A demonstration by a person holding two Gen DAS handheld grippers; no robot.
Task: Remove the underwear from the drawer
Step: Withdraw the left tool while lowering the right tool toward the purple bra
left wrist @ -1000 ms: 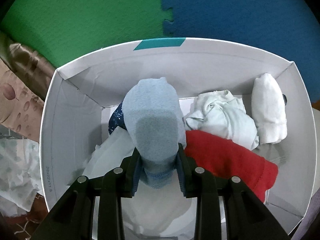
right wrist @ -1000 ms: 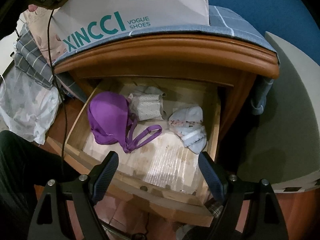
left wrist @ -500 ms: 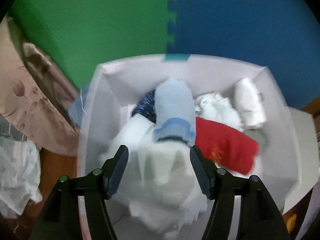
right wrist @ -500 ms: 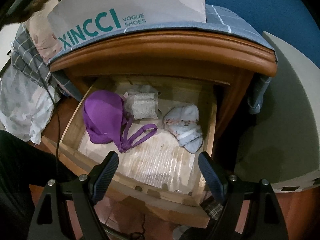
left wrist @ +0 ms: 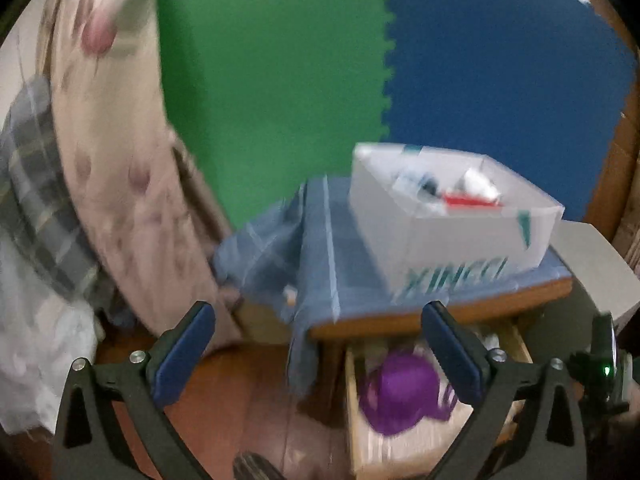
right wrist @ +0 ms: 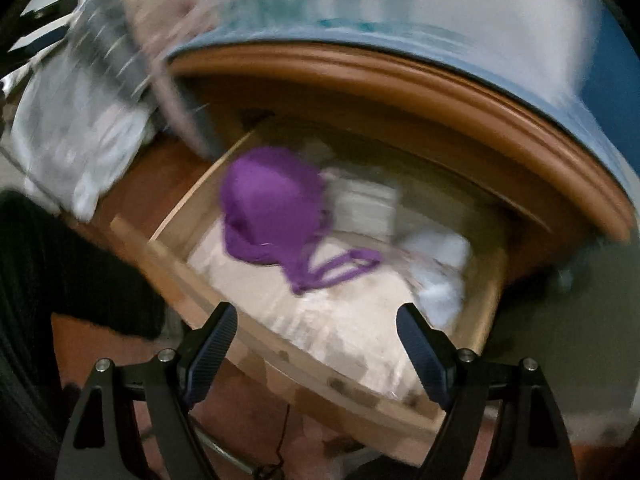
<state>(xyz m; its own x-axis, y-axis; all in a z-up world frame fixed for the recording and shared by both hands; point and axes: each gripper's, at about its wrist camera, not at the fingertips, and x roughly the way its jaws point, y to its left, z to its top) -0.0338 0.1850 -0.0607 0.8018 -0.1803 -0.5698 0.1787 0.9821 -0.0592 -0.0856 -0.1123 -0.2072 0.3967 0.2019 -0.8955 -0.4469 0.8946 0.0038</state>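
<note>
Underwear lies in the open drawer (right wrist: 486, 320) just beyond the right gripper (right wrist: 316, 330), whose jaws are spread wide with nothing between them. A purple bra (right wrist: 272, 208) sits at the drawer's left, one cup domed upward and a strap looped out to the right. A pale folded piece (right wrist: 366, 210) lies just beside it at the far middle, and a light blue piece (right wrist: 438, 268) rests near the right wall. All are blurred, so finer detail cannot be made out.

The left gripper (left wrist: 318, 332) is likewise wide open and empty, held well back from the drawer, where the bra (left wrist: 404, 394) shows at the lower right.

A white shoebox (left wrist: 404, 232) stands on the cabinet top above the drawer, holding white, dark and red clothes. Teal lettering on its near side is too smeared to read with certainty.

The box sits on a blue checked cloth (left wrist: 320, 248) draped over the wooden cabinet (right wrist: 460, 92). Behind are green (left wrist: 272, 72) and blue (left wrist: 500, 56) foam mats, with floral fabric (left wrist: 104, 152) at the left over a reddish-brown floor (left wrist: 240, 396).
</note>
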